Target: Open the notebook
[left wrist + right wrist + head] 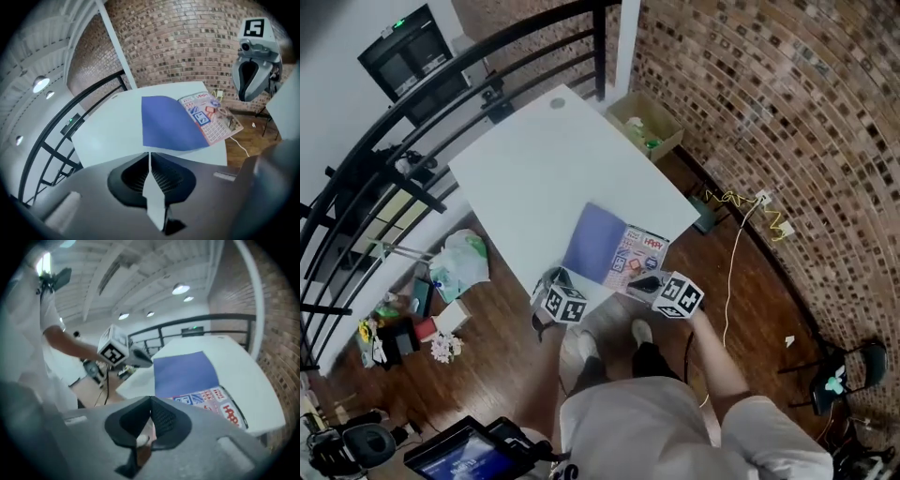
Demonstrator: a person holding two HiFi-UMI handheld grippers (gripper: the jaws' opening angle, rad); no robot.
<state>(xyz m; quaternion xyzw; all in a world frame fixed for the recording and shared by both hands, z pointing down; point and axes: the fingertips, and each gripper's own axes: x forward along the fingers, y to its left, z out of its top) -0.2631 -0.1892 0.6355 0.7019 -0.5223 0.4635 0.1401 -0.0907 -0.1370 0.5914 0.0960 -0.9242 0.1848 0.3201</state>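
The thin notebook [609, 246] lies open at lower centre of the head view, by the lower edge of the white rectangular desk [534, 159]. It shows a plain blue flap at left and a colourful printed sheet at right, with red letters reading "HAPP". The left gripper [150, 159] and right gripper [151, 404] have their jaws closed, empty.

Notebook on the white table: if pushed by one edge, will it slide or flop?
The notebook looks thin and lies flat, so it would probably slide on the smooth table. Lifted by a corner, its blue sheet likely bends. Near the table edge, a push might tip it off.
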